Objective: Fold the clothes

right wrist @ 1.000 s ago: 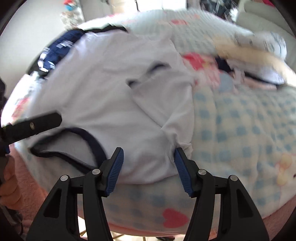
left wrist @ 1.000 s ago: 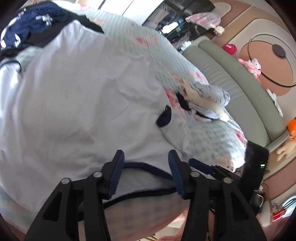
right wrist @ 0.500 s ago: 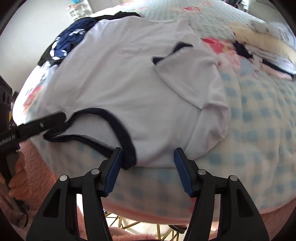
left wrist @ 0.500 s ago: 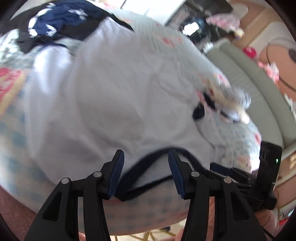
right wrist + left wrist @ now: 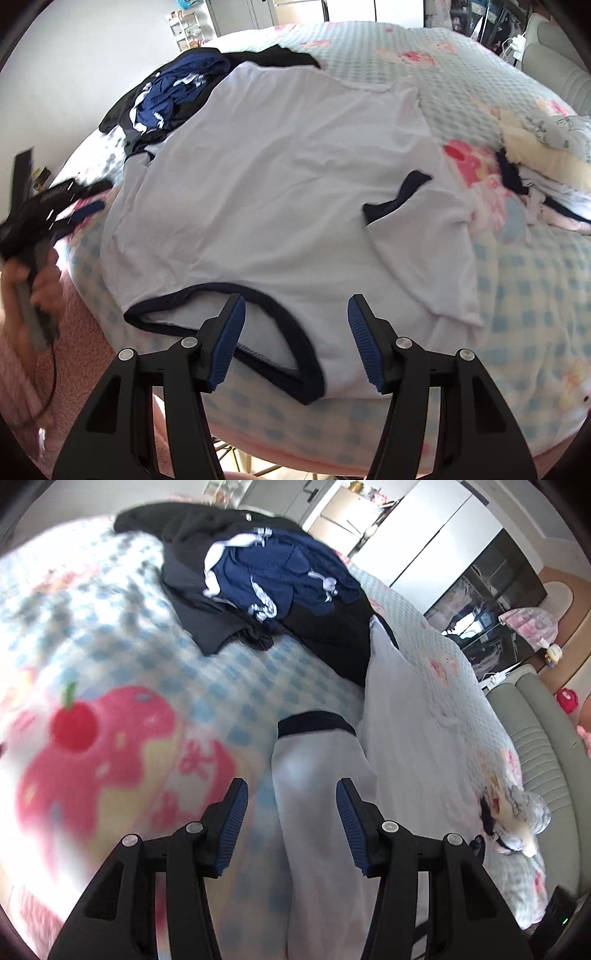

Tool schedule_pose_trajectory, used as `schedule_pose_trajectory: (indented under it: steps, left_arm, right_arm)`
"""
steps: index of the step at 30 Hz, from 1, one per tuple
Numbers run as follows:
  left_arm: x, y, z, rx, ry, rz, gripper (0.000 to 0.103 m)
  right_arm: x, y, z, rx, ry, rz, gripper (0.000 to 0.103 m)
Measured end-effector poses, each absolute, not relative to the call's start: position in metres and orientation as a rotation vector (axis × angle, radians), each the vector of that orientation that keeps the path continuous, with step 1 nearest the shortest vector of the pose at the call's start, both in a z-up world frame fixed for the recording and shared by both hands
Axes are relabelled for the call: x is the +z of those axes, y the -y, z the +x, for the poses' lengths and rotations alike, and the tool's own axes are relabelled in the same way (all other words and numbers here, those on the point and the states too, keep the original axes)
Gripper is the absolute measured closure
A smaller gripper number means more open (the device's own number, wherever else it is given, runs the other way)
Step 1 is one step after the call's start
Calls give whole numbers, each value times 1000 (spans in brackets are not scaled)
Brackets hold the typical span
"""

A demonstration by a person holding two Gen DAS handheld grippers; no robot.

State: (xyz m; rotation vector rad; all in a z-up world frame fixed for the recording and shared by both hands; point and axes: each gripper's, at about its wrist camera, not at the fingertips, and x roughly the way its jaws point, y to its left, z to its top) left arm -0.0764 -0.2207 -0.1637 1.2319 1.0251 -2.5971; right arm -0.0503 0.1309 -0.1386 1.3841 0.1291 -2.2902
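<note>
Two hand-held grippers (image 5: 293,332) (image 5: 290,818) apart-jawed, one white shirt (image 5: 295,184)

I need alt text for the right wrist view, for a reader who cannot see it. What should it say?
A white T-shirt with navy trim lies flat on a checked bedspread, its collar nearest the open right gripper, which holds nothing. Dark clothes are piled beyond it, and the left gripper shows blurred at the left edge.
</note>
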Motion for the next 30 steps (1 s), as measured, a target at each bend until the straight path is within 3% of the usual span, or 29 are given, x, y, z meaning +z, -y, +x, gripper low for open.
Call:
schedule_pose_trajectory:
  steps: [3, 5, 6, 7, 14, 21, 23, 24, 27, 29, 30]
  left_arm:
    - [-176, 222, -91, -2578, -1079, 1281, 50]
    - [-176, 216, -92, -2635, -1061, 1261, 60]
    - [-176, 213, -92, -2657, -1062, 1258, 89]
    - [-176, 210, -91, -2678, -1065, 1255, 99]
    - [-145, 225, -56, -2687, -1074, 1024, 100]
    - [-143, 247, -34, -2647, -1081, 1032, 99]
    - [-143, 246, -30, -2651, -1086, 1019, 98]
    - [-143, 245, -29, -2668, -1098, 1014, 95]
    - [-153, 241, -45, -2661, -1075, 1083, 32]
    - [-166, 239, -60, -2638, -1013, 1139, 37]
    - [-170, 235, -67, -2609, -925, 1179, 62]
  right_arm:
    - [-147, -123, -57, -2256, -123, 1441, 44]
    - [-145, -115, -64, -2250, -103, 1444, 44]
    - [-142, -111, -68, -2252, -96, 1438, 44]
    - [-140, -107, -71, -2254, -94, 1433, 44]
    - [-137, -75, -81, -2248, -138, 1421, 44]
    - [-163, -79, -81, -2235, -166, 1521, 44]
    - [-169, -89, -84, -2232, -90, 1570, 44]
    - [-168, -94, -85, -2232, -37, 1566, 44]
    - [-160, -104, -84, -2261, 3, 1528, 44]
    - [-161, -107, -85, -2267, -11, 1530, 44]
    - [-165, -110, -86, -2271, -21, 1547, 44]
